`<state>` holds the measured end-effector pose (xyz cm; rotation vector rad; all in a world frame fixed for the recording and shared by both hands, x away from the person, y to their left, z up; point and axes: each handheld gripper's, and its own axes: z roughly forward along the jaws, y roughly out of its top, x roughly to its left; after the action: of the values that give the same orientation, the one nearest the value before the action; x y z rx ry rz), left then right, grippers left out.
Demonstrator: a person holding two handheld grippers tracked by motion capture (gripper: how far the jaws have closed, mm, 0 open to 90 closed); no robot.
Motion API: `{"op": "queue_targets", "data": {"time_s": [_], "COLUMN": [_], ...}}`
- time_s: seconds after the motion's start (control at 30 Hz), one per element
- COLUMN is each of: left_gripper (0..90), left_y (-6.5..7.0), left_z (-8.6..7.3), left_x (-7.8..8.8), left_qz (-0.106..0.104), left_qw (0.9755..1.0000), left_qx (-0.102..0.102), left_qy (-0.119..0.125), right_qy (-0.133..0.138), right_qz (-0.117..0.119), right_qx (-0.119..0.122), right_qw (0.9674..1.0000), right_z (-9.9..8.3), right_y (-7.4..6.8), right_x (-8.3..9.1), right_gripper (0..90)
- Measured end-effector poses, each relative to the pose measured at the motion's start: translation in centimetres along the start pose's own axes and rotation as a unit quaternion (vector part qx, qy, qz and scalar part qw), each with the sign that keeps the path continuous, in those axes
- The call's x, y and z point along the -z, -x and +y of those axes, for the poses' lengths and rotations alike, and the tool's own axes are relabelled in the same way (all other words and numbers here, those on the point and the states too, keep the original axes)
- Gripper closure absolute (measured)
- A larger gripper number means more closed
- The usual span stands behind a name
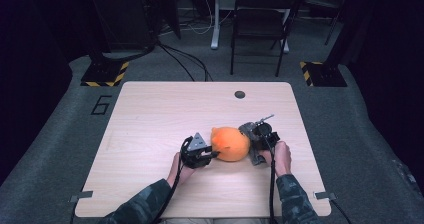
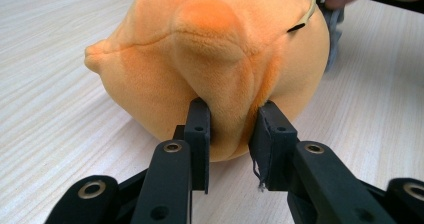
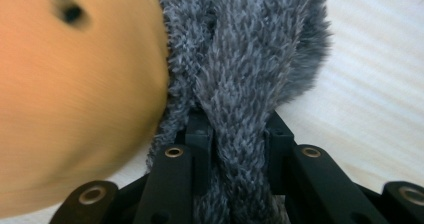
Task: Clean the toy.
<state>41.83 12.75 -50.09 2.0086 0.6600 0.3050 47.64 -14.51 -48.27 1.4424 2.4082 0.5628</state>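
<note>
Pale wood table (image 1: 150,134), grey carpet (image 1: 60,134), folding chair (image 1: 260,14)

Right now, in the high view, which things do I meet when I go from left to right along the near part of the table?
left gripper → orange plush toy → grey furry cloth → right gripper
</note>
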Motion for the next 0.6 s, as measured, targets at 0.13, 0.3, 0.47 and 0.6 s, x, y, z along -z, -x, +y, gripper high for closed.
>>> {"op": "queue_targets", "data": {"time_s": [0.13,0.3,0.47,0.6], "left_gripper": [70.8,70.7,70.4,70.2], "left_y": [-0.2,-0.4,-0.5,-0.5], "left_z": [-0.1,-0.1,-0.2,-0.2], "left_x": [0.2,0.1,0.1,0.1], "left_qz": [0.0,0.003,0.002,0.005], "left_qw": [1.0,1.0,1.0,1.0], "left_qx": [0.002,0.006,0.008,0.007], "left_qy": [-0.003,0.001,-0.001,-0.002], "right_qy": [0.014,0.096,0.146,0.147], "right_qz": [-0.011,-0.007,0.033,0.068], "right_qx": [0.001,0.004,0.016,0.021], "right_qw": [0.9998,0.9953,0.9886,0.9865], "right_z": [0.4,1.2,1.8,2.0], "right_y": [0.0,-0.6,-2.2,-3.3], "right_x": [0.8,5.3,8.0,7.7], "right_gripper": [72.8,73.1,73.0,73.1]}}
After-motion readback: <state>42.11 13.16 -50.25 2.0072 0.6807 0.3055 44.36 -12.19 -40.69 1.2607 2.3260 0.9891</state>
